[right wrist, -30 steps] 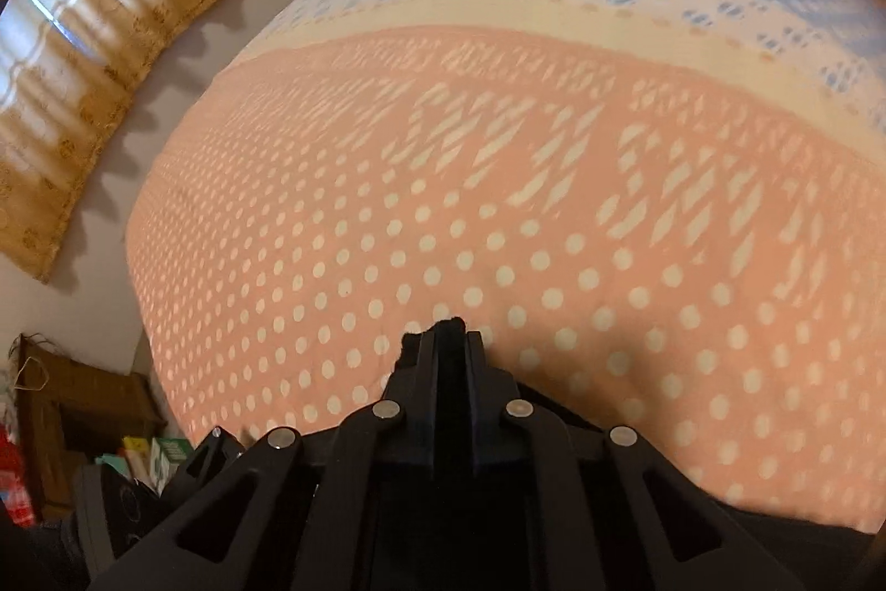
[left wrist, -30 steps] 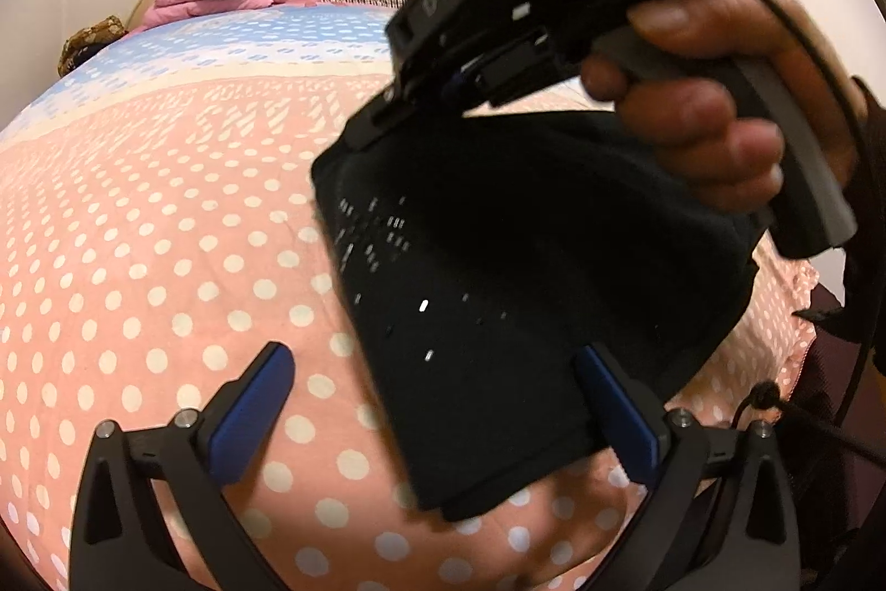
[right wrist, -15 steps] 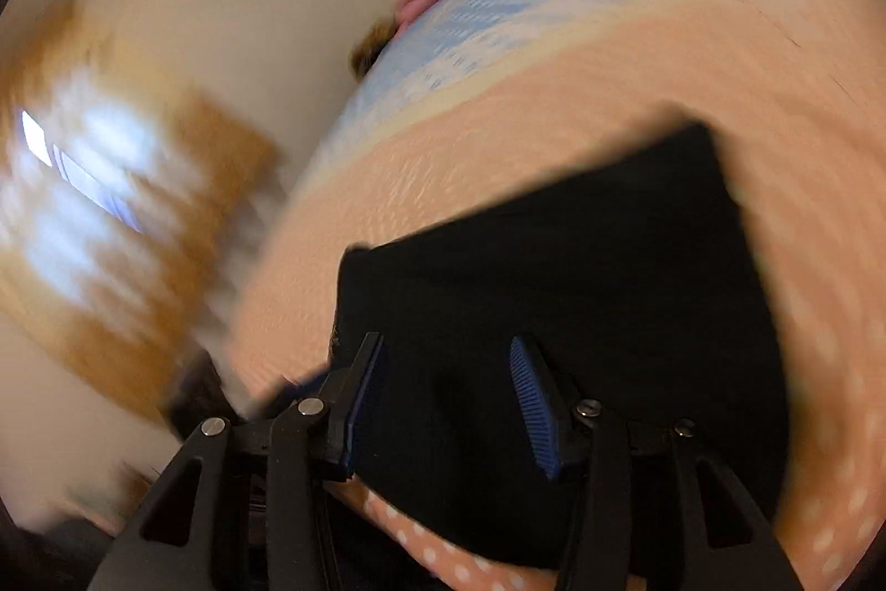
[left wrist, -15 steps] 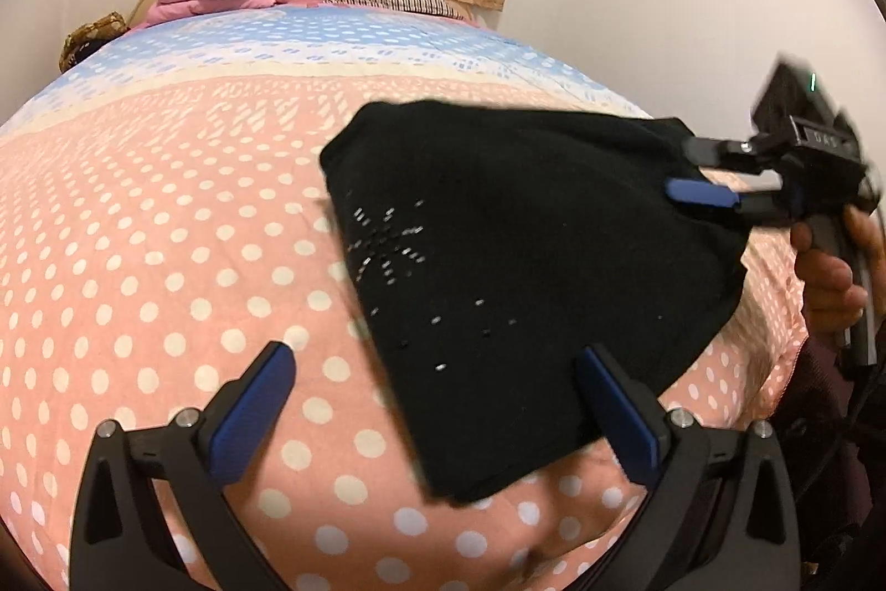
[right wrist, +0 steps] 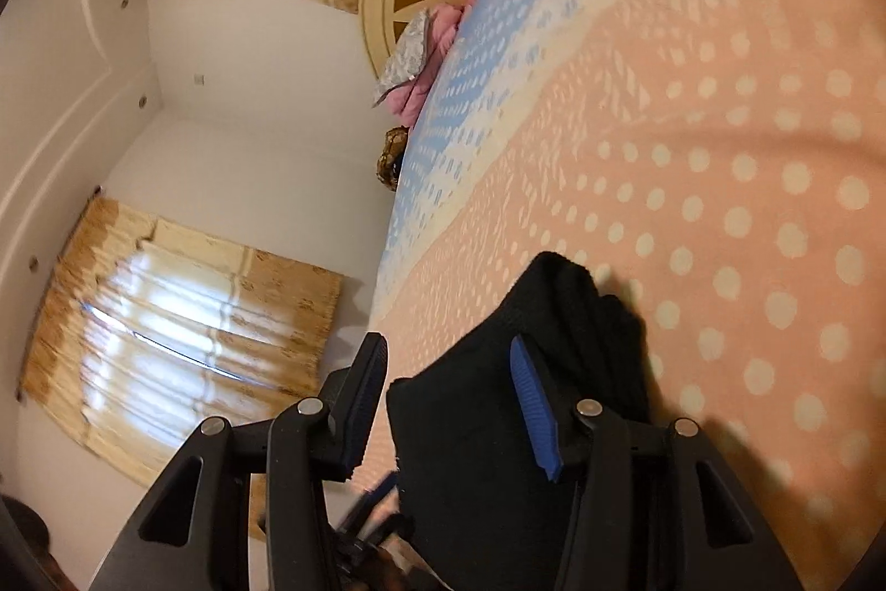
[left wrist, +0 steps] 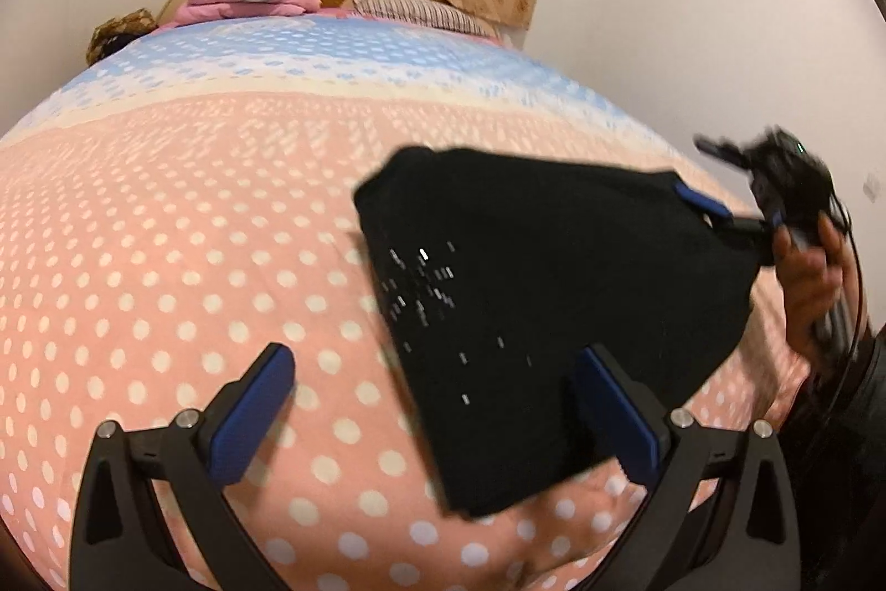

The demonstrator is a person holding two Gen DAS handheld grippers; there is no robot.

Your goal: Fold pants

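Left wrist view: the folded black pants lie on the polka-dot bed, with the left claw wide open and holding nothing, probably waiting. Right wrist view: the right claw is half open at the pants' edge, not pinching, likely lining up a grab.

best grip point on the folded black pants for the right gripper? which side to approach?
Probably the near right corner edge of the folded black fabric pants, approached from the bed's right side, fingers level with the pink polka-dot bedspread. There the layers stack into a thick edge at the bedside, and the open right gripper already straddles it. The open left gripper hovers over the front edge.
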